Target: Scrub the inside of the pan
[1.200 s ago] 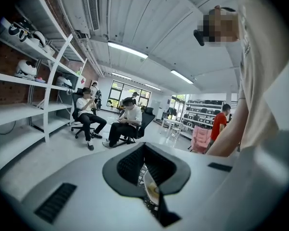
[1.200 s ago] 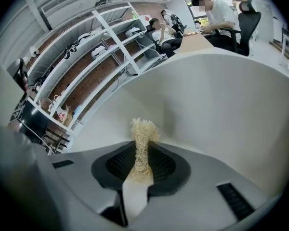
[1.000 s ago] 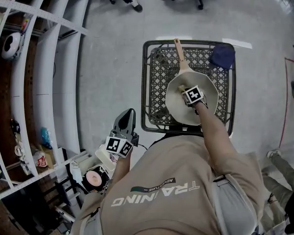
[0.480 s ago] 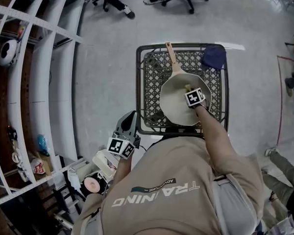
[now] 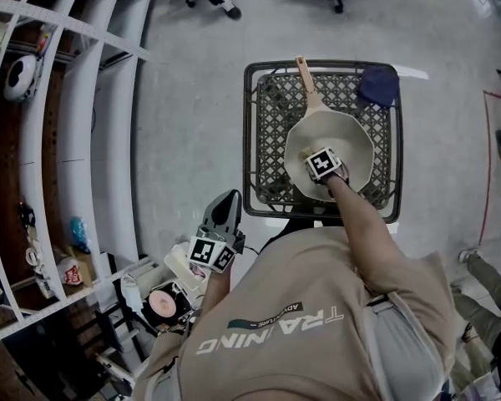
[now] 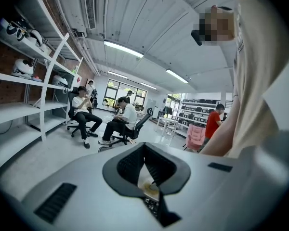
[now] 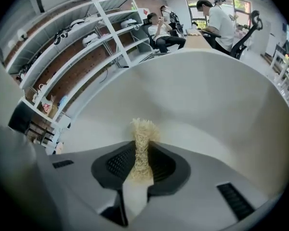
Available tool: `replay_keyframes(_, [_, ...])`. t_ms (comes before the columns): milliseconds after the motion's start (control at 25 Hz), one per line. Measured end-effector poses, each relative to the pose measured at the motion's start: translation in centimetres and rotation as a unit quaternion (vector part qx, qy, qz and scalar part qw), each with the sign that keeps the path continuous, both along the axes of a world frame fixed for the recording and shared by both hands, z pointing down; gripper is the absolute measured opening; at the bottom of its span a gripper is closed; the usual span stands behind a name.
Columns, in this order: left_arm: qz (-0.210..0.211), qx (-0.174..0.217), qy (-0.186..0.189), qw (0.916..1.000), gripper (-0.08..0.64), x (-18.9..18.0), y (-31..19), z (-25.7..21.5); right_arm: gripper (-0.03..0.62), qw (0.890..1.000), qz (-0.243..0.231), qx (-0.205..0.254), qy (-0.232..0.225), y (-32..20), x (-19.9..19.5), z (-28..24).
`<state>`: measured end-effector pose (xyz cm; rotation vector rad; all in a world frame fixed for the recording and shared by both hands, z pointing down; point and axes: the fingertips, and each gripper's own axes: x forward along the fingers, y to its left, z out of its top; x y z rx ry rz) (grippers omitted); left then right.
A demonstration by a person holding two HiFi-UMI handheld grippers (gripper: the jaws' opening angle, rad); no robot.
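Inside the pan (image 5: 355,144) at centre right, the right gripper (image 7: 140,150) clamps a fibrous scrubber (image 7: 143,129), angled down for rubbing; lower left, the left gripper (image 5: 227,200) waits closed, empty.

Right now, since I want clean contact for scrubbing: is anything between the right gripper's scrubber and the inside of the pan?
Nothing visible. The right gripper grips the scrubber, whose tip points at the bare inner wall of the pan.

Bright overhead strip lights (image 6: 124,49), fisheye-bent edges
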<state>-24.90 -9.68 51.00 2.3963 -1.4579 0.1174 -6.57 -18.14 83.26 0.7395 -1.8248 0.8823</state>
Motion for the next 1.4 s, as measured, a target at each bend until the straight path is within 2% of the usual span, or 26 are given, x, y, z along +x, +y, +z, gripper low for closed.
replay_keyframes(80, [0.002, -0.001, 0.001, 1.0, 0.017, -0.2, 0.7, 0.3, 0.092, 1.0, -0.009, 0.024, 0.015, -0.9, 1.0, 0.1])
replay_keyframes(160, [0.014, 0.001, 0.003, 0.9999, 0.017, 0.0, 1.0, 1.0, 0.092, 0.998, -0.006, 0.037, 0.052, -1.5, 3.7, 0.0])
replay_keyframes(280, [0.022, 0.004, 0.015, 0.9996, 0.017, 0.8, 1.2, 1.0, 0.092, 0.994, 0.016, 0.031, 0.1, -1.5, 8.3, 0.0])
replay_keyframes(360, [0.023, 0.005, 0.021, 0.9995, 0.017, 1.2, 1.3, 0.6, 0.092, 0.994, 0.025, 0.033, 0.105, -1.6, 9.7, 0.0])
replay_keyframes(440, [0.029, 0.006, 0.029, 0.9992, 0.017, 1.5, 1.4, 0.3, 0.092, 0.995, 0.024, 0.043, 0.087, -2.1, 9.5, 0.2])
replay_keyframes(560, [0.022, 0.006, 0.038, 0.999, 0.017, 1.1, 1.2, 0.1, 0.092, 0.995, 0.033, 0.044, 0.088, -2.5, 9.2, 0.0])
replay_keyframes(760, [0.04, 0.013, 0.038, 0.9984, 0.017, 0.9, 0.9, 0.2, 0.091, 0.997, -0.003, 0.004, 0.074, 0.5, 7.0, -1.6])
replay_keyframes(880, [0.048, 0.019, 0.037, 0.998, 0.017, 1.3, 0.3, -0.2, 0.091, 0.998, -0.057, -0.002, -0.027, 2.4, 0.8, -1.7])
replay_keyframes(920, [0.047, 0.02, 0.036, 0.998, 0.017, 1.5, 0.2, -0.5, 0.091, 0.997, -0.073, -0.009, -0.034, 3.2, -0.5, -1.4])
replay_keyframes(1080, [0.044, 0.021, 0.032, 0.9983, 0.017, 2.1, 0.6, -1.3, 0.091, 0.993, -0.108, -0.024, 0.03, 4.7, 0.4, 0.0])
replay_keyframes(1200, [0.042, 0.015, 0.028, 0.9986, 0.017, 1.7, 1.3, -1.0, 0.091, 0.992, -0.118, -0.031, 0.031, 4.8, 1.5, 0.2])
replay_keyframes(1280, [0.04, 0.007, 0.031, 0.9987, 0.017, 1.4, 1.7, -0.4, 0.092, 0.99, -0.122, -0.042, 0.055, 4.8, 3.2, 0.4])
replay_keyframes(1400, [0.053, 0.008, 0.025, 0.9983, 0.017, 1.3, 1.7, 0.2, 0.092, 0.991, -0.117, -0.03, 0.065, 4.0, 4.6, 1.0])
